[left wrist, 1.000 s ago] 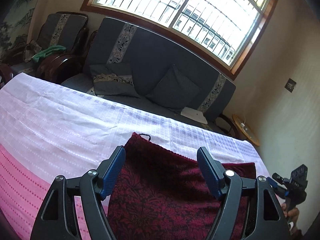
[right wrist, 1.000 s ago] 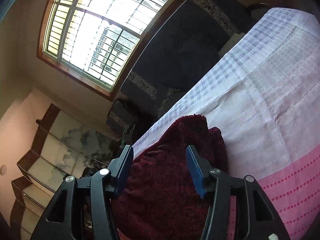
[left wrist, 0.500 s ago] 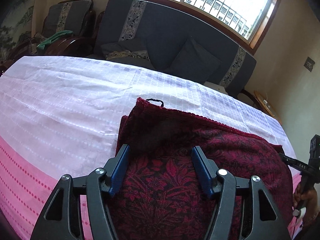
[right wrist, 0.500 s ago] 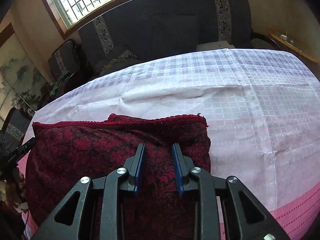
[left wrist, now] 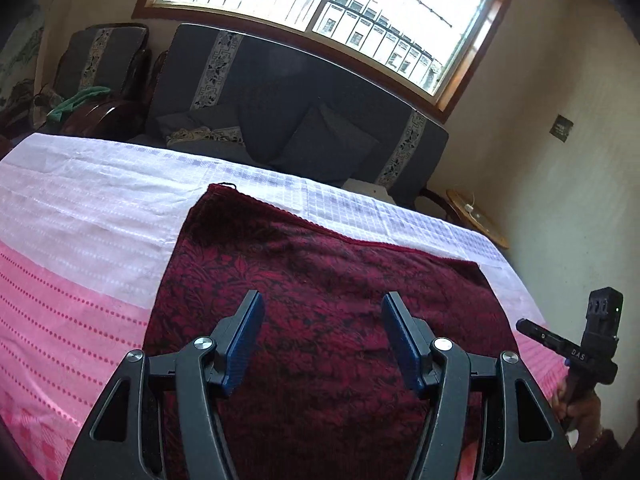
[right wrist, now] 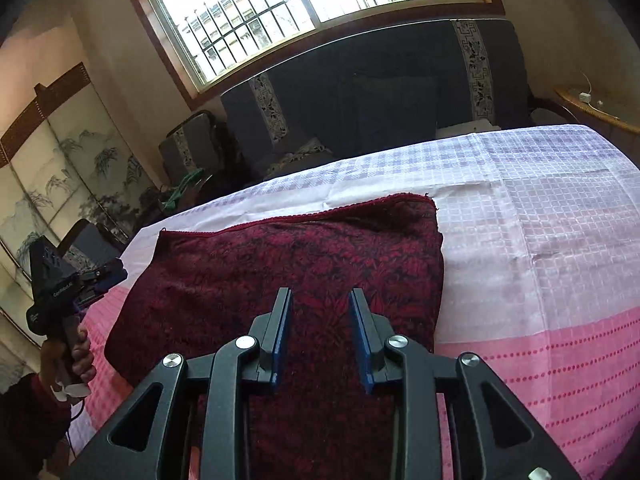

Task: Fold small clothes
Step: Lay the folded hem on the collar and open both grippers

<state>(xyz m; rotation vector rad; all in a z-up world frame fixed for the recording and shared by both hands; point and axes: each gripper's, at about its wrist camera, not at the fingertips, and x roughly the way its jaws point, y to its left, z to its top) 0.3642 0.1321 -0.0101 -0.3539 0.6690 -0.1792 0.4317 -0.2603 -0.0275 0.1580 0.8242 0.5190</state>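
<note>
Both grippers back from the maroon cloth (left wrist: 320, 304), now flat, long axis crosswise; fingers (right wrist: 280, 328) open, empty.

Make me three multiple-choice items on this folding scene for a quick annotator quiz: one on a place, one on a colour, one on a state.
1. Where does the dark red cloth lie?
A. On the sofa
B. On the pink and white table cover
C. On the floor

2. What colour are the pads on the gripper fingers?
A. Blue
B. Yellow
C. Green

3. How does the right gripper stand?
A. Clamped on a corner of the cloth
B. Open above the cloth, with nothing pinched
C. Shut on a cushion

Answers:
1 B: the cloth is spread flat on the table cover, and the sofa stands behind it.
2 A: both wrist views show blue pads on black fingers.
3 B: a clear gap shows between its pads, and the cloth lies flat below them.
</note>
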